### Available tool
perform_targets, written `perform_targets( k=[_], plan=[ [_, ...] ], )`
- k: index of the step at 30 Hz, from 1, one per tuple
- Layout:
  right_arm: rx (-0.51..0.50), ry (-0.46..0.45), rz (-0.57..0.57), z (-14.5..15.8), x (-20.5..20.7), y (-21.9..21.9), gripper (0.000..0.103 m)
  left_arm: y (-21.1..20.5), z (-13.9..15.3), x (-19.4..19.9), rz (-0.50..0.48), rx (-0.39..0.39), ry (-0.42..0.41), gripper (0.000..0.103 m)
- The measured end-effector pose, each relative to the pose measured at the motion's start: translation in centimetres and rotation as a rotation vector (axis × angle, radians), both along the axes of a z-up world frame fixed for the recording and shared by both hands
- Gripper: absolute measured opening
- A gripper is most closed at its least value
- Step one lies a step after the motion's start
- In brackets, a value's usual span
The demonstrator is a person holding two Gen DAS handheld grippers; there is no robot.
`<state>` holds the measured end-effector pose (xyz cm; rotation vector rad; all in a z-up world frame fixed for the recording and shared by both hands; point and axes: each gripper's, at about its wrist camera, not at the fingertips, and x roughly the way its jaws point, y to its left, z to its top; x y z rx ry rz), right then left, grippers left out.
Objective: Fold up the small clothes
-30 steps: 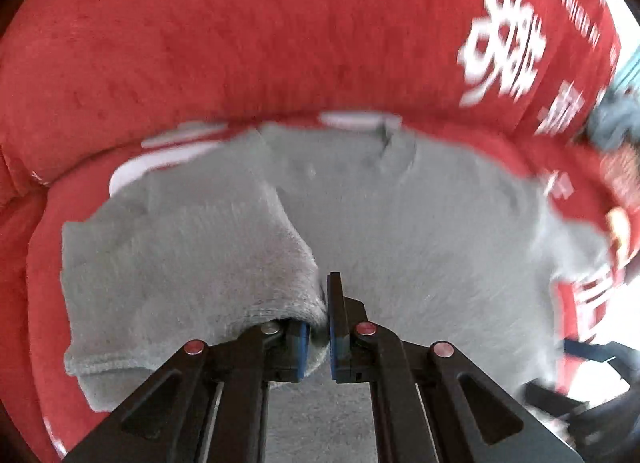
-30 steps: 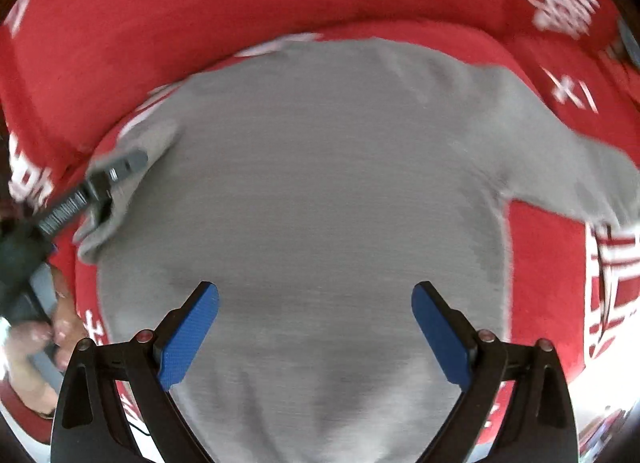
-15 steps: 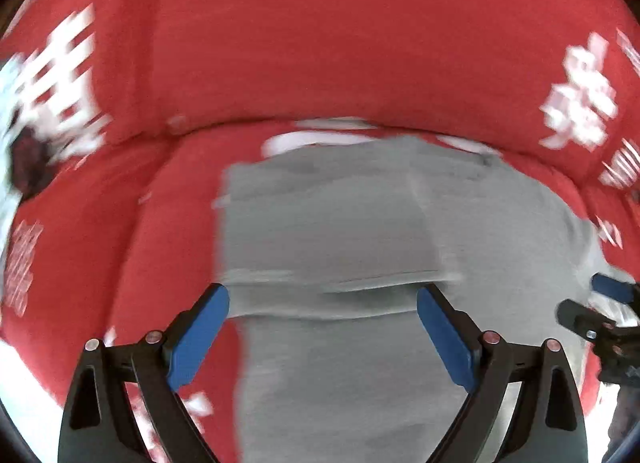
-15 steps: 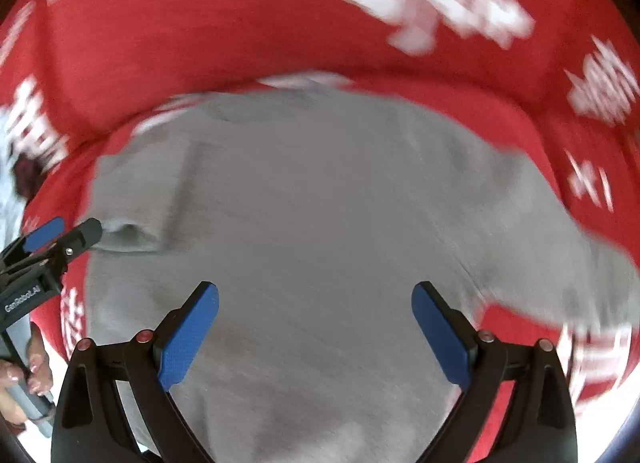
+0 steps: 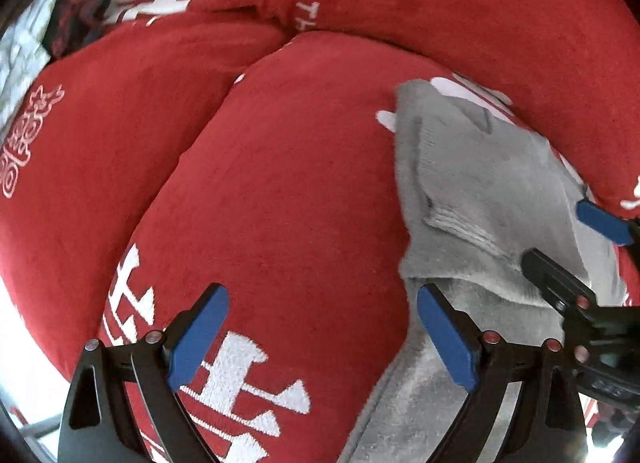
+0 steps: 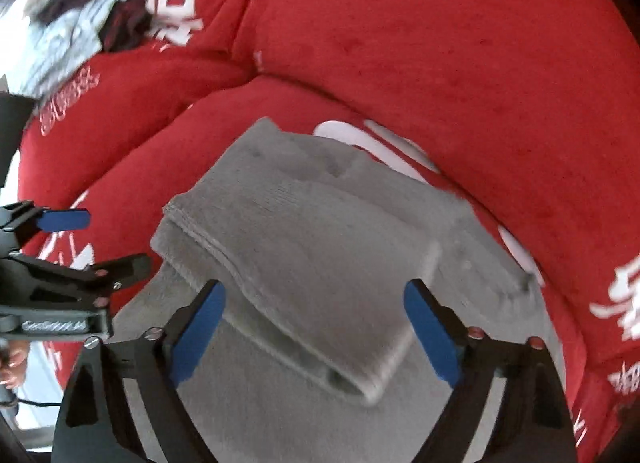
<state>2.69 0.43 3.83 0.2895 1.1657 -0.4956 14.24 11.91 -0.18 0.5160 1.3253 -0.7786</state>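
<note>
Both claws gape empty; right gripper (image 6: 314, 331), jaws just narrowing slightly, hangs over the folded sleeve (image 6: 296, 263) of the grey sweater (image 6: 472, 247), while left gripper (image 5: 320, 337) sits beside it.

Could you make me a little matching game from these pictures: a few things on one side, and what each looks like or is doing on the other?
Things:
1. grey sweater
2. cushion
3. left gripper
4. gripper pads

Descriptions:
A. blue
B. red with white characters
C. open, over bare cushion, holding nothing
D. lying with one sleeve folded across it

Pairs: 1-D, 2-B, 3-C, 4-A

The right gripper is open too and hangs over the folded sleeve, gripping nothing; its jaws have just been closing a little.
</note>
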Motion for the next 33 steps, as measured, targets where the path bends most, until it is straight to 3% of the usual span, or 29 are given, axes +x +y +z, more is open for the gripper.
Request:
perform_targets(
  k=[3, 6, 7, 8, 9, 10, 11, 16, 18, 21, 24, 27, 28, 29, 30, 33],
  plan=[
    [0.059, -0.045, 0.035, -0.6, 1.6, 0.1, 0.088, 0.8, 0.2, 1.2, 0.034, 0.004, -0.008, 0.096],
    [0.063, -0.03, 0.073, -2.0, 3.4, 0.7, 0.086, 1.5, 0.1, 2.4, 0.057, 0.025, -0.014, 0.096],
    [0.066, -0.017, 0.066, -2.5, 3.8, 0.6, 0.074, 1.6, 0.1, 2.8, 0.062, 0.031, -0.014, 0.096],
    [0.09, -0.013, 0.053, -2.9, 3.8, 0.4, 0.052, 1.6, 0.3, 3.1, 0.063, 0.036, -0.029, 0.096],
    [0.13, -0.035, 0.011, -3.2, 3.8, -0.2, 0.041, 1.6, 0.4, 3.3, 0.06, 0.038, -0.043, 0.096],
    [0.132, -0.056, -0.03, -2.9, 3.5, -0.7, 0.02, 1.4, 0.5, 3.5, 0.06, 0.037, -0.047, 0.096],
    [0.143, -0.086, -0.071, -2.4, 2.9, -1.2, 0.011, 1.2, 0.7, 3.7, 0.06, 0.034, -0.051, 0.096],
    [0.222, -0.311, -0.342, 1.6, -3.3, -4.8, 0.01, -1.2, 1.5, 3.7, 0.048, -0.006, -0.05, 0.096],
    [0.254, -0.377, -0.487, 2.7, -7.9, -6.5, 0.01, -2.9, 1.5, 3.4, 0.024, -0.021, -0.044, 0.096],
    [0.304, -0.425, -0.705, 2.3, -15.2, -8.3, 0.01, -5.1, 1.1, 2.4, -0.027, -0.023, -0.059, 0.096],
    [0.382, -0.454, -0.892, 0.0, -22.5, -9.5, 0.011, -7.4, 0.2, 1.6, -0.083, -0.003, -0.07, 0.096],
    [0.472, -0.476, -1.027, -2.9, -27.5, -9.5, 0.019, -8.9, -0.3, 1.2, -0.111, 0.004, -0.052, 0.096],
    [0.487, -0.481, -1.052, -3.3, -28.3, -9.5, 0.033, -9.5, -0.5, 1.3, -0.119, 0.003, -0.04, 0.096],
    [0.498, -0.491, -1.071, -3.6, -29.0, -9.4, 0.057, -10.0, -0.7, 1.5, -0.124, 0.003, -0.029, 0.096],
    [0.504, -0.514, -1.091, -3.6, -29.7, -9.2, 0.067, -10.6, -1.0, 1.7, -0.127, 0.006, -0.016, 0.096],
    [0.541, -0.575, -1.13, -4.3, -30.1, -9.5, 0.071, -12.1, -2.0, 2.3, -0.126, 0.029, -0.003, 0.096]
  ],
)
